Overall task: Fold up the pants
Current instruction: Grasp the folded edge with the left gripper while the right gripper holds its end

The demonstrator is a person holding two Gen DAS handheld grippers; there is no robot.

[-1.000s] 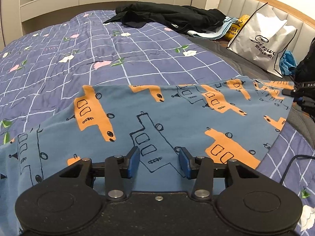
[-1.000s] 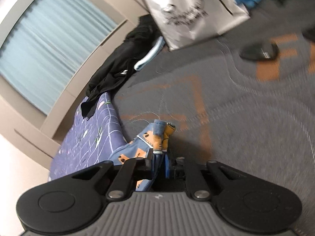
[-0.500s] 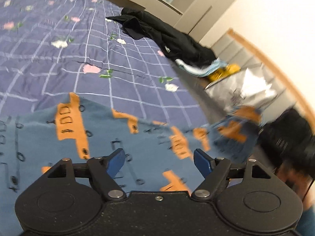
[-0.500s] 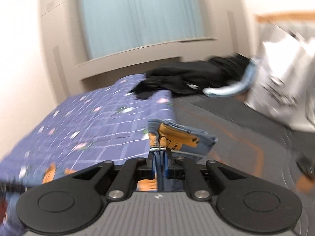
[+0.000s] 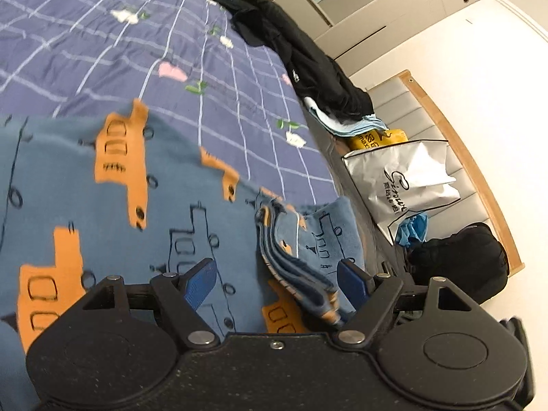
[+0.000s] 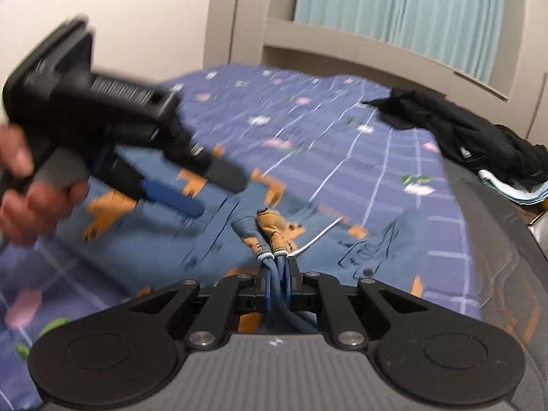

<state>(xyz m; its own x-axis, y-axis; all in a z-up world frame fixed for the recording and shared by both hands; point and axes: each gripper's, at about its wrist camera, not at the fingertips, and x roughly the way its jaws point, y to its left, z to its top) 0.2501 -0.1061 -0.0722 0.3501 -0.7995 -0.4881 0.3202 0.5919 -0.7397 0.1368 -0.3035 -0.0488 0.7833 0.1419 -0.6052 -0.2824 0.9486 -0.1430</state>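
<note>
Blue pants with orange and outlined vehicle prints point(image 5: 102, 205) lie spread on the bed. My left gripper point(image 5: 277, 281) is open just above them, with a lifted, doubled-over end of the pants point(image 5: 308, 246) between its blue pads. My right gripper point(image 6: 278, 284) is shut on that bunched end of the pants point(image 6: 270, 236), held above the spread cloth. In the right wrist view the left gripper point(image 6: 178, 188) shows at the left, held by a hand and blurred.
The bed has a purple checked cover with flowers point(image 5: 137, 51). A pile of black clothes point(image 5: 308, 65) lies at its far side. A white shopping bag point(image 5: 404, 181) and a black bag point(image 5: 459, 260) lean at the headboard point(image 5: 462, 157).
My right gripper has carried the pants end from the headboard side back over the spread pants. My left gripper has opened wider and turned right, and the lifted end now sits between its pads.
</note>
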